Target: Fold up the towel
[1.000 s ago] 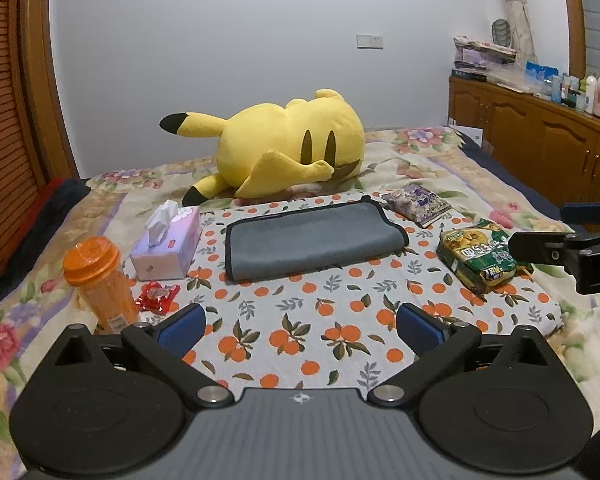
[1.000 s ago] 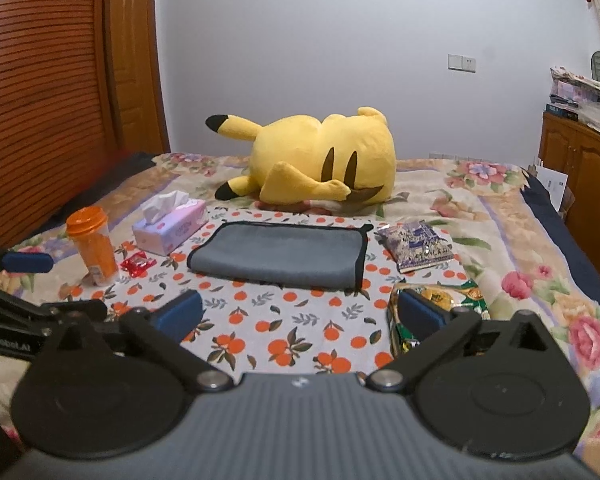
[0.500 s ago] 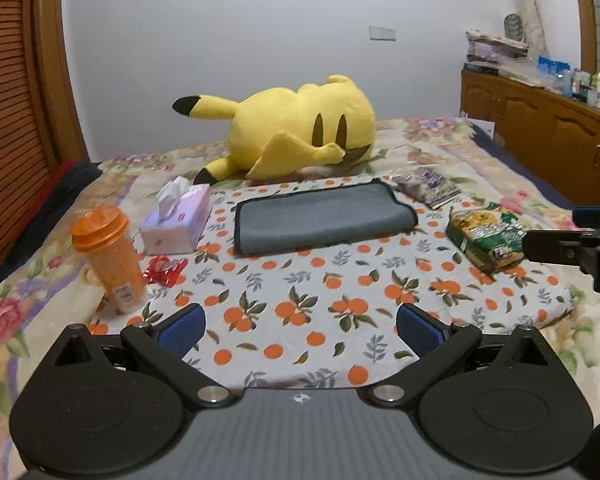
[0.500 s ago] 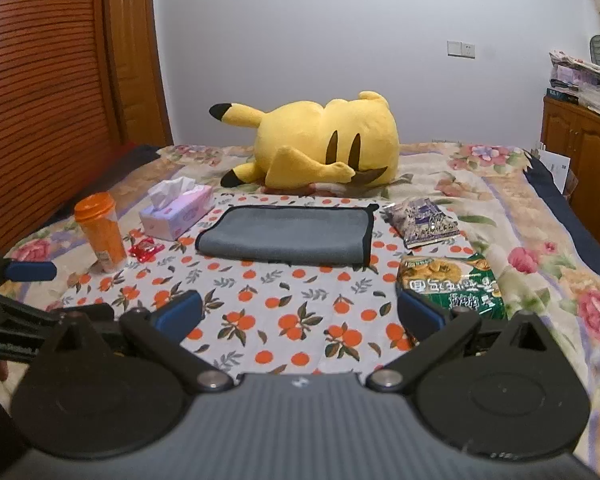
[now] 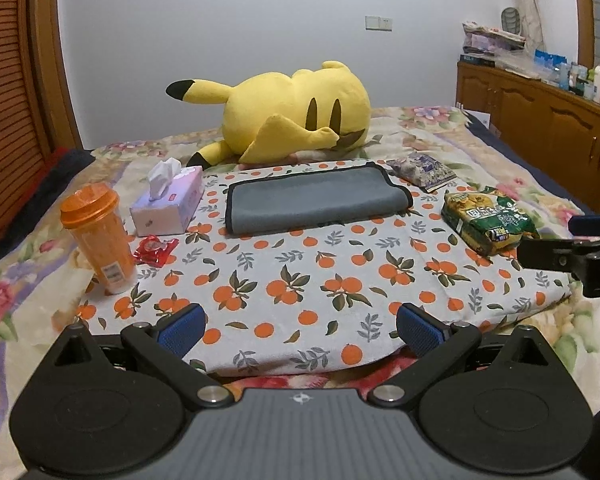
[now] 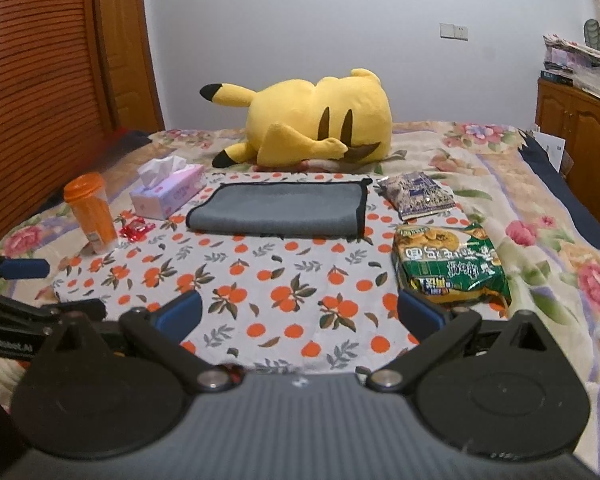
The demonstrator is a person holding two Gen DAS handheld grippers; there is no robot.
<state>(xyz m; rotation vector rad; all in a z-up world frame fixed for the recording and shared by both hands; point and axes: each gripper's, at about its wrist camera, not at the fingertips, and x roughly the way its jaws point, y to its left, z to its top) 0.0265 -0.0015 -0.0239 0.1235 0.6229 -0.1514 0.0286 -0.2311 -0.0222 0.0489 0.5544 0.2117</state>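
A grey towel with black trim point(image 5: 316, 199) lies folded on the orange-print cloth point(image 5: 300, 280) on the bed, in front of the yellow plush; it also shows in the right wrist view point(image 6: 278, 210). My left gripper point(image 5: 300, 328) is open and empty above the cloth's near edge, well short of the towel. My right gripper point(image 6: 300, 314) is open and empty, also at the near edge. Each gripper shows at the side of the other's view: the right point(image 5: 572, 248), the left point(image 6: 28, 292).
Left of the towel stand a tissue box point(image 5: 168, 204), an orange bottle point(image 5: 98, 236) and a red wrapper point(image 5: 154, 250). Right of it lie a green snack bag point(image 5: 486, 222) and a purple packet point(image 5: 422, 166). A yellow plush point(image 5: 292, 114) lies behind. A wooden cabinet point(image 5: 548, 120) lines the right wall.
Both grippers have drawn back toward the near edge of the cloth, away from the towel, so everything looks farther off. The jaws stay open. The towel has not moved.
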